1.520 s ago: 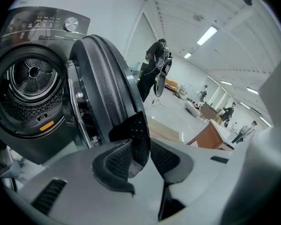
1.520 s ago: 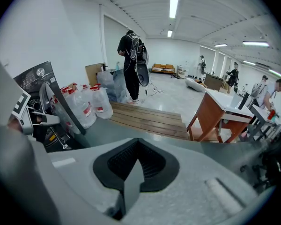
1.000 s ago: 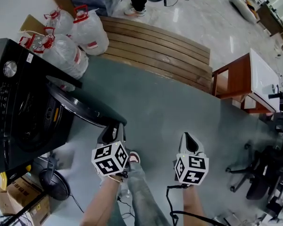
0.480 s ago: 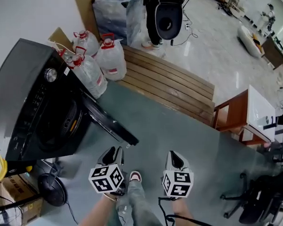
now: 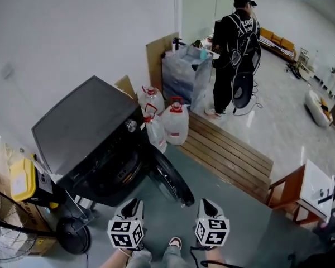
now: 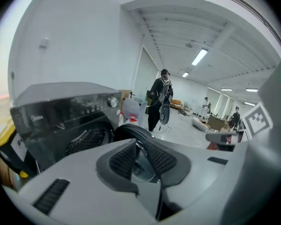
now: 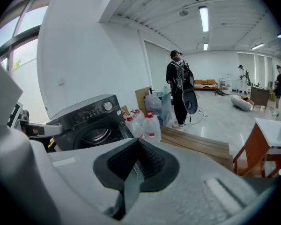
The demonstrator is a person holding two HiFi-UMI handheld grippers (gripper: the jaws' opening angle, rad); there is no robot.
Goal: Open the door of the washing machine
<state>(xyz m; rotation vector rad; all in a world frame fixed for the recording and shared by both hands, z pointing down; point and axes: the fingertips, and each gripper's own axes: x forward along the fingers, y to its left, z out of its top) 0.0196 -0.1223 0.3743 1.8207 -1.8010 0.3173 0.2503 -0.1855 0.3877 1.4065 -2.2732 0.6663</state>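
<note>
Hidden or cut off: the drum of the washing machine [image 5: 84,133] is too dark for me to read; a standing fan [image 5: 5,228] is clipped by the lower left edge; the forearms behind the grippers run off the bottom.
Washing machine: one, black, front-loading, against the white wall.
Door [image 5: 170,180]: one, round, dark-rimmed, swung open from the machine's front (nearly edge-on from the head view), near both grippers but touching neither.
Left gripper [image 5: 132,204]: one; jaws slightly apart, just been closing, nothing between them.
Right gripper [image 5: 205,204]: one; jaws together, empty.
Water jugs [image 5: 176,121]: three I can count, red-capped, beside the machine.
Person [image 5: 234,49]: one, standing well behind.
</note>
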